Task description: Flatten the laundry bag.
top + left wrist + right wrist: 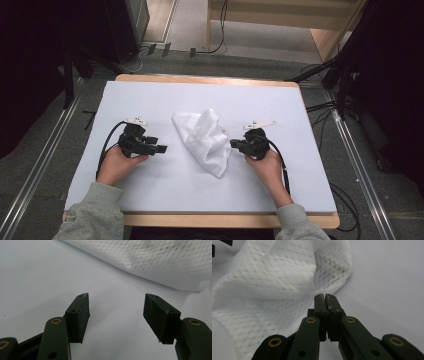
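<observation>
The cloth (pixel 205 137), a crumpled white mesh piece, lies near the middle of the bench (pixel 300 195), on its white cover, between the two grippers. The right gripper (pixel 234 144) rests at the cloth's right edge with its jaws together; a sliver of white shows in the seam between them, so they appear clamped on the cloth's edge. The left gripper (pixel 162 148) rests on the bench just left of the cloth, apart from it, jaws wide apart with nothing between them.
</observation>
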### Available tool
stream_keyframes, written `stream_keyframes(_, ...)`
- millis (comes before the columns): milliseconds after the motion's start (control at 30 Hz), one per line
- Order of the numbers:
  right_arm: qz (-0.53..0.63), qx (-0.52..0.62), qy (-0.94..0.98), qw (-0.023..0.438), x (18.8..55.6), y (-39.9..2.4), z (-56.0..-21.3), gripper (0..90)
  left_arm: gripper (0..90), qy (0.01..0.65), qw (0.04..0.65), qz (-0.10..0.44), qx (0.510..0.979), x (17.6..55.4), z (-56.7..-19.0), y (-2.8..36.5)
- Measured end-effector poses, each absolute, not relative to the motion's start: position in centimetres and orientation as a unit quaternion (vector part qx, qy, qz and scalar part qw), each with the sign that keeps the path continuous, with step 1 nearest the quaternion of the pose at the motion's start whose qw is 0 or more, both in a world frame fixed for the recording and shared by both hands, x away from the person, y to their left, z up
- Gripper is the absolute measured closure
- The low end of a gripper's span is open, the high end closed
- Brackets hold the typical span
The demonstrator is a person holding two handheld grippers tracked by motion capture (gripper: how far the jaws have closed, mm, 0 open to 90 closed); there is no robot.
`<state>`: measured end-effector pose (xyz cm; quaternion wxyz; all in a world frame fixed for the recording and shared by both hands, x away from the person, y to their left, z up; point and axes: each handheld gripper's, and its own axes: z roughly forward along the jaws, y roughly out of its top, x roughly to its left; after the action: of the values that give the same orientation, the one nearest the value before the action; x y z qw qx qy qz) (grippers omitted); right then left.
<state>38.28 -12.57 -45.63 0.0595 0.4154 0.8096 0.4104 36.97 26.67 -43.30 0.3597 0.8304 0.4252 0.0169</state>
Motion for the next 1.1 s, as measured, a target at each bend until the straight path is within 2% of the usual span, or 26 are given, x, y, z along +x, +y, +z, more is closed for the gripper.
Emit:
stream_keyframes(567, 0.414, 0.393, 0.82, 0.049, 39.0, -9.4, -45.2, 90.0, 38.9, 0.442, 0.366, 0.032, 0.818, 36.0, -42.8, 28.1)
stream_keyframes(1100, 0.437, 0.335, 0.834, 0.026, 37.9, -5.0, -43.8, 90.0, 38.8, 0.467, 0.373, 0.047, 0.801, 34.5, -42.6, 30.2)
